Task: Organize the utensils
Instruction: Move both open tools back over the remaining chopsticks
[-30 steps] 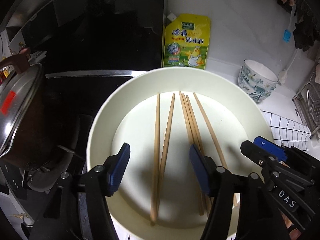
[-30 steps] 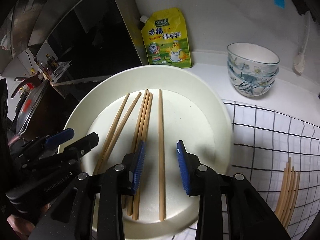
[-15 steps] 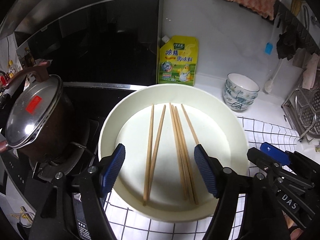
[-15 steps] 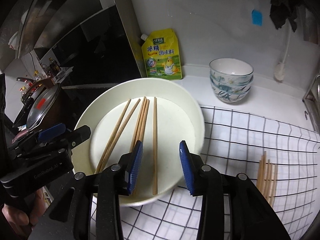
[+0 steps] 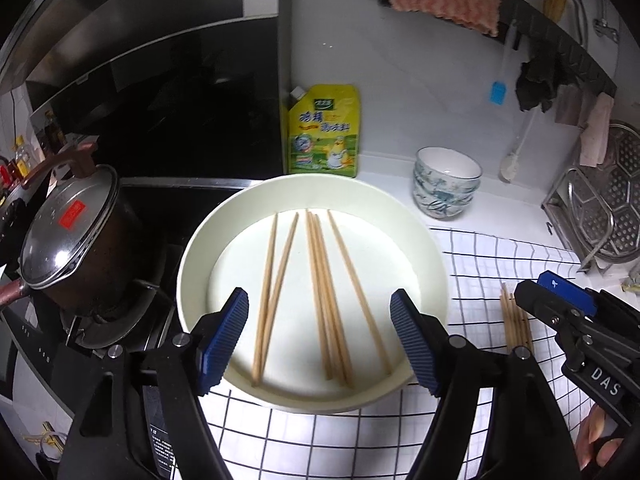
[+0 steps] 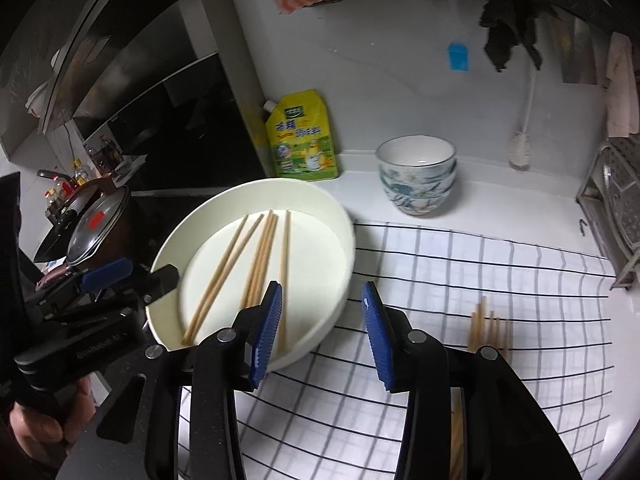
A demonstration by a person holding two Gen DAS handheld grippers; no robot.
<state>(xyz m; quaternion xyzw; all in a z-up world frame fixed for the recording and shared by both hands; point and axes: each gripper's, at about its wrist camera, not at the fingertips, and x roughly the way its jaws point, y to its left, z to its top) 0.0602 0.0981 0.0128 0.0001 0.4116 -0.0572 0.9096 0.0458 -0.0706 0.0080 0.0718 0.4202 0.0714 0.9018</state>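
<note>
Several wooden chopsticks (image 5: 324,296) lie in a wide cream basin (image 5: 432,256) on the counter; they also show in the right wrist view (image 6: 260,268), in the basin (image 6: 344,256). A second bundle of chopsticks (image 5: 516,320) lies on the checked cloth (image 5: 496,264) to the right, also visible in the right wrist view (image 6: 490,328). My left gripper (image 5: 320,340) is open and empty above the basin's near rim. My right gripper (image 6: 322,328) is open and empty, over the basin's right edge and the cloth (image 6: 460,280).
A lidded dark pot (image 5: 68,240) stands on the stove at left. A yellow seasoning pouch (image 5: 324,136) leans on the wall. Stacked patterned bowls (image 5: 446,186) sit behind the cloth. A metal drying rack (image 5: 600,208) stands at right.
Both grippers have pulled back and up from the basin, so more of the counter shows. The right gripper has shifted right toward the cloth. Both stay open and the chopsticks have not moved.
</note>
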